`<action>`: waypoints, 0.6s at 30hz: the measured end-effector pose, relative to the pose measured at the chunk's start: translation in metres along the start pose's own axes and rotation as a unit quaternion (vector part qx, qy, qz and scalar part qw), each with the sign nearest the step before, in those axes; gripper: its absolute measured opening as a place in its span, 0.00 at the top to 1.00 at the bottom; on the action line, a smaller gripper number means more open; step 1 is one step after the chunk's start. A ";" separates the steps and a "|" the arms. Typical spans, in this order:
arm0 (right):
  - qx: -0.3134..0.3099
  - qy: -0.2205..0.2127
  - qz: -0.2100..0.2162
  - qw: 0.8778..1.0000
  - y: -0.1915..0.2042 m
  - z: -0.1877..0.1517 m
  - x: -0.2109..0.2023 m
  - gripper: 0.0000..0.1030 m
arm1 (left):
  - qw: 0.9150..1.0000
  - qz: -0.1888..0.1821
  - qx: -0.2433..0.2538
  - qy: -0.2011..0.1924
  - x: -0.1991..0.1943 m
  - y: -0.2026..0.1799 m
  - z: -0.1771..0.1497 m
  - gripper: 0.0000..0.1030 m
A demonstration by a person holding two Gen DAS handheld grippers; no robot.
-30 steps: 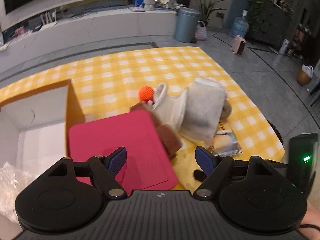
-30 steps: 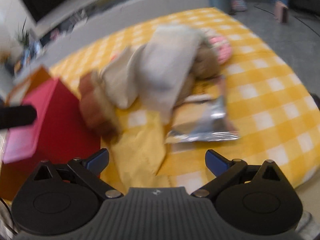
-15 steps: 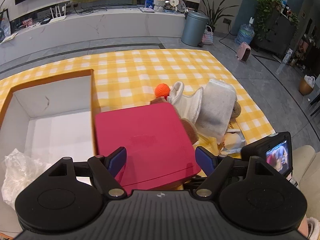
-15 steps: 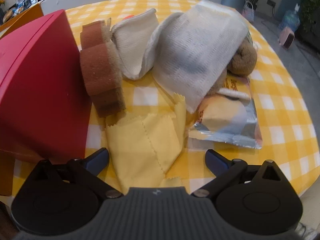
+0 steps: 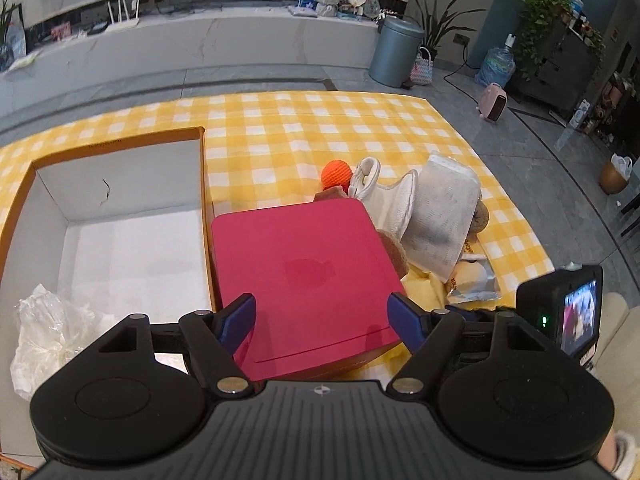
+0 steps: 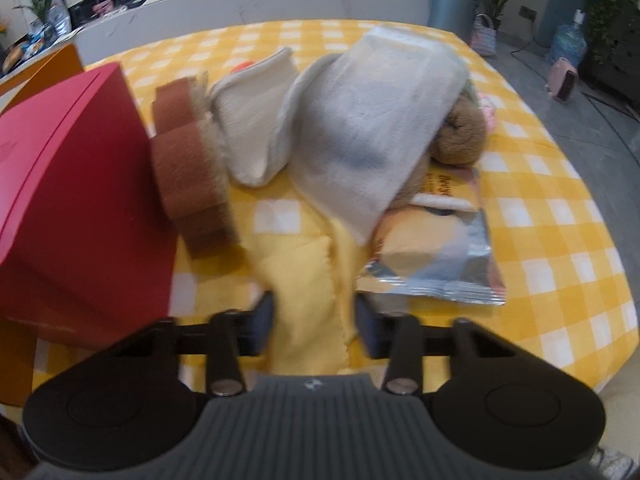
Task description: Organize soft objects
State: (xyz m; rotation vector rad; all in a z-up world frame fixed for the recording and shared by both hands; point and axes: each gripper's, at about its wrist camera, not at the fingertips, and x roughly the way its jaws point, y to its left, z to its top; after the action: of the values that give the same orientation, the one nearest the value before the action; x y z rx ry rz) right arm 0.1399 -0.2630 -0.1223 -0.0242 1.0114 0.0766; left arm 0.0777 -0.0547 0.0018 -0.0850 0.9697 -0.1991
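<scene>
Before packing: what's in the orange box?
Nearly empty: orange box shows bare white floor, with only crumpled clear plastic at its near corner.

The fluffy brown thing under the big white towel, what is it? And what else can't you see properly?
- Fluffy brown object, right wrist view: the folded white towel covers most of it; unidentifiable.
- Small pink item behind it: mostly hidden and blurred.
- Orange knitted ball, left wrist view: the red box lid hides its lower part.
- Right gripper around the yellow cloth: motion blur; contact unclear.
- Silver snack packet: print unreadable.
</scene>
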 end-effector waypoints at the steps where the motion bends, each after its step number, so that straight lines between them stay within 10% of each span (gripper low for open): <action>1: 0.006 -0.001 0.005 1.000 -0.002 0.000 -0.001 0.78 | 1.000 -0.004 0.000 0.001 0.000 -0.001 0.003 0.15; 18: 0.040 -0.023 0.065 0.997 -0.018 0.003 -0.006 0.84 | 0.997 -0.049 -0.004 0.060 0.052 -0.076 0.053 0.14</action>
State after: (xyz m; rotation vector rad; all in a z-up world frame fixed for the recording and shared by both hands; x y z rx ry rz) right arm 0.1407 -0.2814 -0.1163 0.1159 0.9684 0.1546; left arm 0.1403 -0.1411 0.0022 -0.1293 1.0876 -0.2920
